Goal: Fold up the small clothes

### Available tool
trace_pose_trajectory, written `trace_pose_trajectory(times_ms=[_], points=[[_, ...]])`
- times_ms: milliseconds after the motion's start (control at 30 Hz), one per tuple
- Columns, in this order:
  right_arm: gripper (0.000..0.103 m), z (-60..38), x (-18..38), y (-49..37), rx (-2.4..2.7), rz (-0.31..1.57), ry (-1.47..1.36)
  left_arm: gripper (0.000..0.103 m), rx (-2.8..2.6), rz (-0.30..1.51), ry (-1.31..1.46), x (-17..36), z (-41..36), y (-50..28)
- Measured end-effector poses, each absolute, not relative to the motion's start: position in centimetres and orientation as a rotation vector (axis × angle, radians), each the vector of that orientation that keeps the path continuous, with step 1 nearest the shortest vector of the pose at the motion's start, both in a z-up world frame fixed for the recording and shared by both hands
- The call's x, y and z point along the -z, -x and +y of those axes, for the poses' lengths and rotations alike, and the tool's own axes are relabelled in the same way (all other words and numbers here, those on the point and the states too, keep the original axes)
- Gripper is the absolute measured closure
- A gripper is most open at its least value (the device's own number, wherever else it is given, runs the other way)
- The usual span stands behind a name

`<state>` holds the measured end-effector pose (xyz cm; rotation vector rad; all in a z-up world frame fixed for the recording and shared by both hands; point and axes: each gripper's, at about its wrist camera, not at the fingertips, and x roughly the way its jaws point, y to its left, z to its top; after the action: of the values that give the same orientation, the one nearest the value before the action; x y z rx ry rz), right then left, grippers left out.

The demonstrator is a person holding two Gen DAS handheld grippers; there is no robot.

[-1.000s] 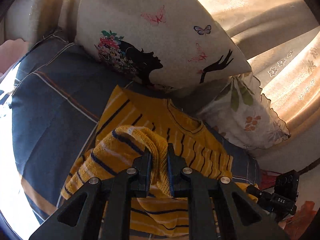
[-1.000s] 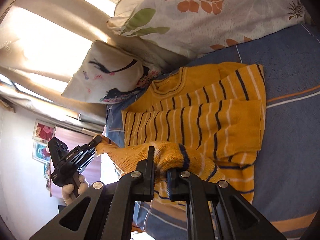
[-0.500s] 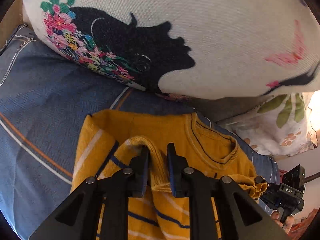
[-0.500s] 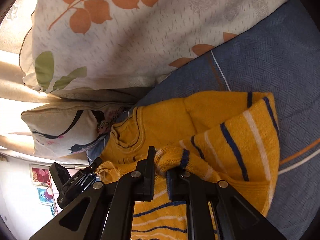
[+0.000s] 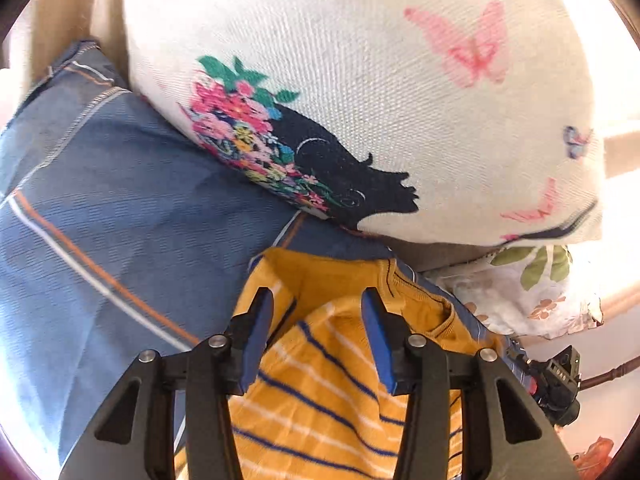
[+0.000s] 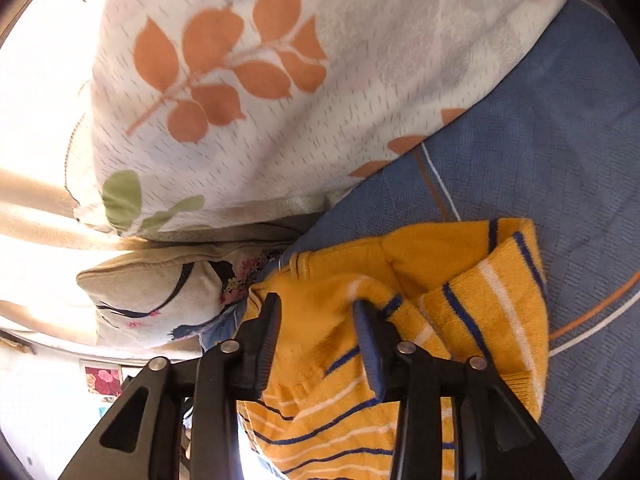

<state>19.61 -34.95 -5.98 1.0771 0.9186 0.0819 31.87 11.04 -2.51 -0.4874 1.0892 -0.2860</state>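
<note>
A small yellow sweater (image 5: 332, 364) with navy and white stripes lies folded on the blue bedspread (image 5: 120, 216), its lower half laid up over the neckline. My left gripper (image 5: 318, 316) is open just above the folded edge, holding nothing. In the right wrist view the same sweater (image 6: 460, 308) lies bunched near its collar, and my right gripper (image 6: 318, 318) is open over it with the cloth between the spread fingers, not gripped.
A cream pillow (image 5: 400, 100) with a black silhouette, flowers and butterflies lies close behind the sweater. A white pillow (image 6: 260, 92) with orange leaves lies beside it. The other gripper's body (image 5: 556, 384) shows at the right edge. A wall with pictures (image 6: 100, 378) lies beyond.
Both grippers carried the sweater's hem up toward the neckline and pillows, then opened and let the cloth go. The hem now lies on the sweater's upper part.
</note>
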Motion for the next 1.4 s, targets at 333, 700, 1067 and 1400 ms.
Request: trace_pose_trajectory(times_ms=[333,700,1067,1400], points=[[0.053,-29.8,3.5,-19.8,-0.210,1.008,-0.818,0.058,0.444,1.119,0.167,3.5,3.7,-29.7],[0.059,-25.0,7.8,-25.2,-0.021,1.142,-0.410,0.073,0.247,1.181,0.240,7.5,5.9,-35.2],[0.064,-29.8,6.1,-24.3,0.111,1.080,-0.492,0.073,0.297,1.205,0.501,7.1,12.0,-35.2],[0.059,-26.6,4.4,-16.2,0.191,1.040,-0.302,0.056,0.241,1.122,0.286,2.3,12.3,-27.4]])
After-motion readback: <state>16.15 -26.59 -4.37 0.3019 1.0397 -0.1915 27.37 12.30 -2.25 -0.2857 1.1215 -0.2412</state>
